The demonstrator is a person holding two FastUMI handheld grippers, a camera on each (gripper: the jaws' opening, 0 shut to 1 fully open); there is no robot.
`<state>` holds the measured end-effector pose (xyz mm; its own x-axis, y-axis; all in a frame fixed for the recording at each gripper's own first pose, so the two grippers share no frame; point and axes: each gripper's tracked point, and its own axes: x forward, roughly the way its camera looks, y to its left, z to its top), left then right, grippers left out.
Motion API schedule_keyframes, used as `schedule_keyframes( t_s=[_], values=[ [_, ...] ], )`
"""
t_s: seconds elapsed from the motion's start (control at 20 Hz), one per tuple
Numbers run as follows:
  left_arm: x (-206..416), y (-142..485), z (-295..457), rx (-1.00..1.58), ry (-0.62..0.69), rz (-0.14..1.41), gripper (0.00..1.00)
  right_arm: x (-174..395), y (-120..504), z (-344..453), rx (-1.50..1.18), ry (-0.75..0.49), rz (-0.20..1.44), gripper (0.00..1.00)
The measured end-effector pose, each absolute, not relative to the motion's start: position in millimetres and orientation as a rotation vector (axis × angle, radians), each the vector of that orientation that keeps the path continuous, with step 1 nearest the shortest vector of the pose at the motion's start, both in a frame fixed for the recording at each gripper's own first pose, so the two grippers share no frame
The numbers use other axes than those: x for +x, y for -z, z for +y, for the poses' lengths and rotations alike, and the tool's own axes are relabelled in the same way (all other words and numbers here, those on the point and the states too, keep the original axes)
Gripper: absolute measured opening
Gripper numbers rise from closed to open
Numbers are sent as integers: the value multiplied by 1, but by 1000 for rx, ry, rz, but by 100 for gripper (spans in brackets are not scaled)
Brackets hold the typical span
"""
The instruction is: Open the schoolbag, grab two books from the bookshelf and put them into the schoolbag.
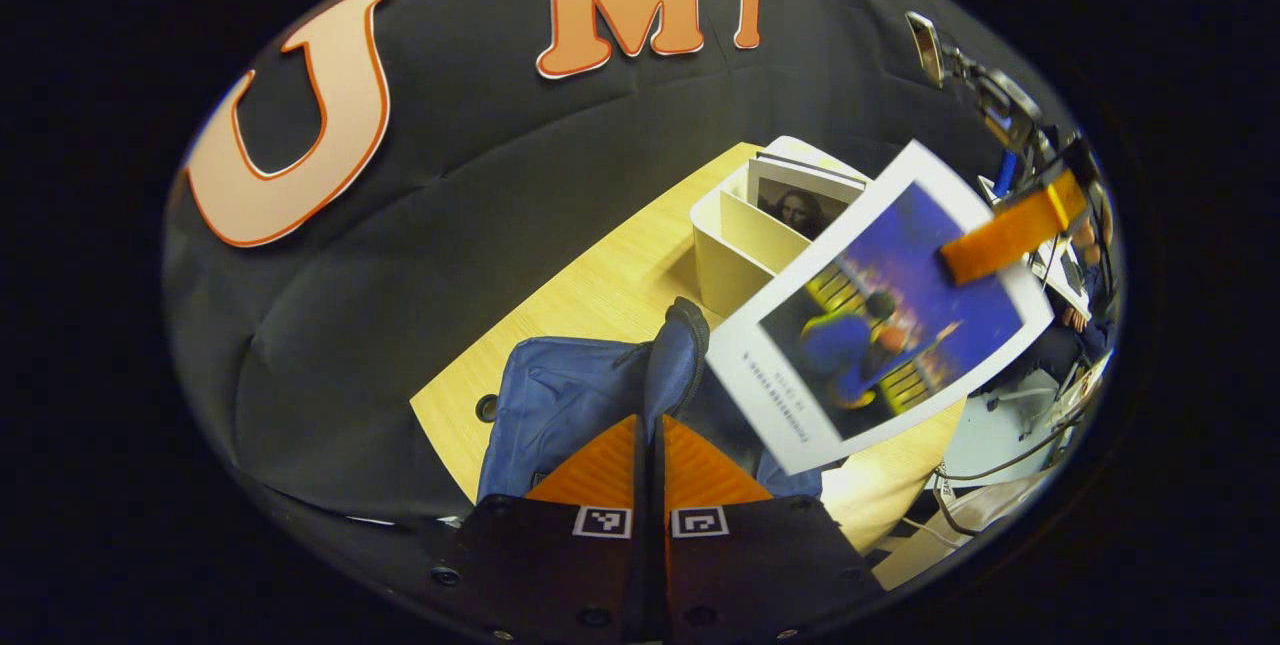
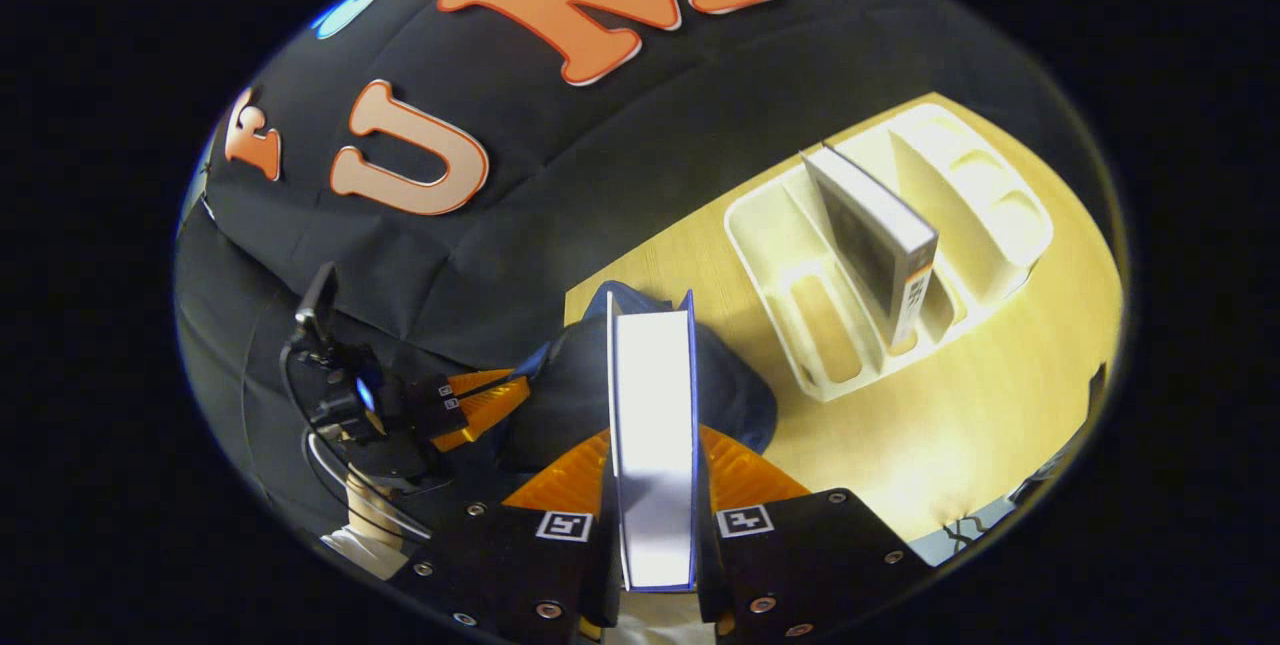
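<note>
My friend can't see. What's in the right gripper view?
The right gripper squeezes a blue-edged book above the dark blue schoolbag. Beyond, another book stands in a white bookshelf on a wooden table.

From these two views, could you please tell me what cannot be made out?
- Inside of the schoolbag: left gripper view, hidden by the left tool pinching its flap and by the book.
- Bag opening: right gripper view, blocked by the held book's page edge.
- Shelf book cover: too dark.

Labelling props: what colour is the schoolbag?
Blue schoolbag, clearest in the left gripper view.
</note>
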<state>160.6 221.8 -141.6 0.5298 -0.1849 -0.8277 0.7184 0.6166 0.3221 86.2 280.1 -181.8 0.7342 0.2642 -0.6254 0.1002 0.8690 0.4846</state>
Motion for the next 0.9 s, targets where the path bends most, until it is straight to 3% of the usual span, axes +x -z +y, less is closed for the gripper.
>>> schedule_keyframes(
  t_s=[0.3, 0.6, 0.65, 0.7, 0.9],
  values=[
    [155, 142, 212, 732, 612, 852, 1, 133, 278, 316, 714, -29, 722, 30],
    [146, 137, 201, 785, 643, 829, 1, 180, 317, 365, 888, -14, 626, 30],
    [144, 136, 196, 778, 656, 826, 1, 187, 321, 371, 896, 1, 597, 41],
    [143, 136, 194, 781, 660, 827, 1, 195, 323, 375, 890, 16, 577, 30],
    [144, 136, 196, 792, 677, 827, 1, 202, 342, 393, 896, 18, 653, 32]
  ],
)
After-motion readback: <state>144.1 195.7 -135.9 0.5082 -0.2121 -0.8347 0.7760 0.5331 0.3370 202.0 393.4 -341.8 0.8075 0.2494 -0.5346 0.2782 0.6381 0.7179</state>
